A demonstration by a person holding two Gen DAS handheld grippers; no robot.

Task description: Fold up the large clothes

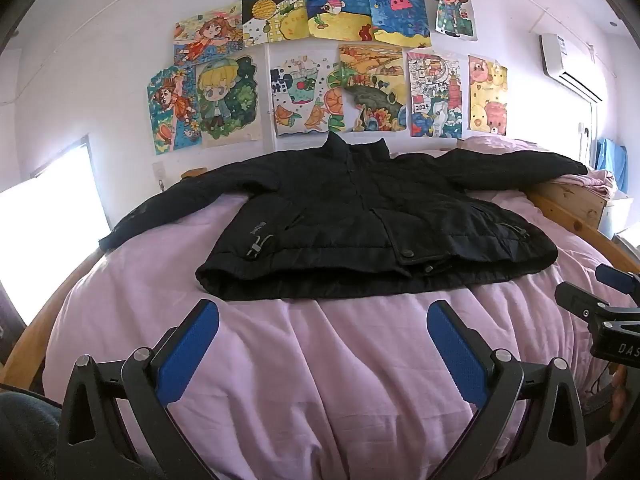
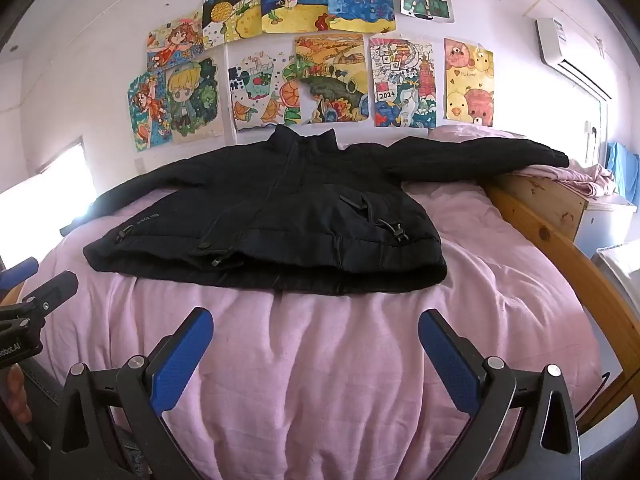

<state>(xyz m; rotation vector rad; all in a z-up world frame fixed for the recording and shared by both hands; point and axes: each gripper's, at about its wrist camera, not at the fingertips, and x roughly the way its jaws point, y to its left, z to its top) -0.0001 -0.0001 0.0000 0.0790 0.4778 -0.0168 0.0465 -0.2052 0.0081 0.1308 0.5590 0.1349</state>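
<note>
Left wrist view: jacket [image 1: 372,220] flat on bed [image 1: 320,360], sleeves out.
Left gripper [image 1: 323,316]: fingers spread, holding nothing.
Right gripper [image 2: 316,324]: fingers spread, holding nothing.

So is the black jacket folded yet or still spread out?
Spread out: the black jacket lies flat on the pink bedding, front up, both sleeves stretched sideways, nothing folded over.

jacket [image 1: 360,216]: black quilted cloth, faint sheen
bed cover [image 1: 320,360]: pink matt cloth, creased
bed frame [image 2: 560,248]: knotty wood
gripper pads [image 2: 180,364]: blue textured
</note>
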